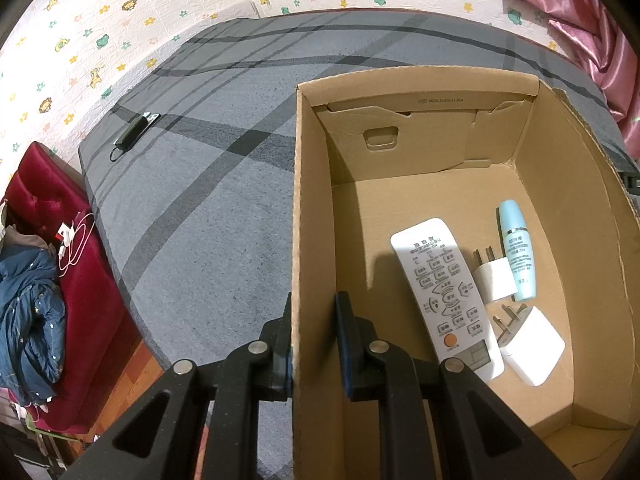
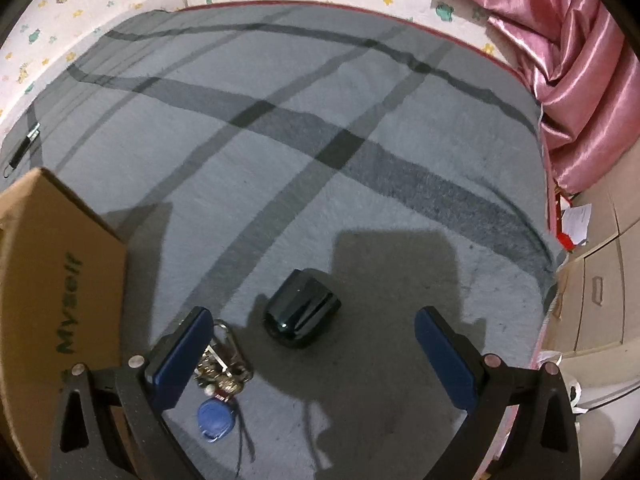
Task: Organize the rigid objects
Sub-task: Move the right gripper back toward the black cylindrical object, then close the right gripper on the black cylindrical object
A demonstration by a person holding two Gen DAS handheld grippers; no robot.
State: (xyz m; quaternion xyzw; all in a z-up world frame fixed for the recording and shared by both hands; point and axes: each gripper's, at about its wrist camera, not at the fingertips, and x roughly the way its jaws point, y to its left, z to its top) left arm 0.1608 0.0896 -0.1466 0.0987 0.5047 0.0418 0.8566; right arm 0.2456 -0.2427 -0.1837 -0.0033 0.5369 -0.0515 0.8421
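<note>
Left gripper (image 1: 313, 312) is clamped on the box (image 1: 298, 208) wall; right gripper (image 2: 314, 346) is held spread above the black case (image 2: 301, 314) and keys (image 2: 222, 364).

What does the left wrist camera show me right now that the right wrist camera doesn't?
Left wrist only: the inside of the cardboard box, holding a white remote control, two white plug adapters and a light blue bottle; the left gripper is shut on the box's near wall. Right wrist only: the open right gripper above a dark glossy case, and a key bunch with a blue fob beside its left finger. Both: the box, the grey striped blanket, a small black object far off.
</note>
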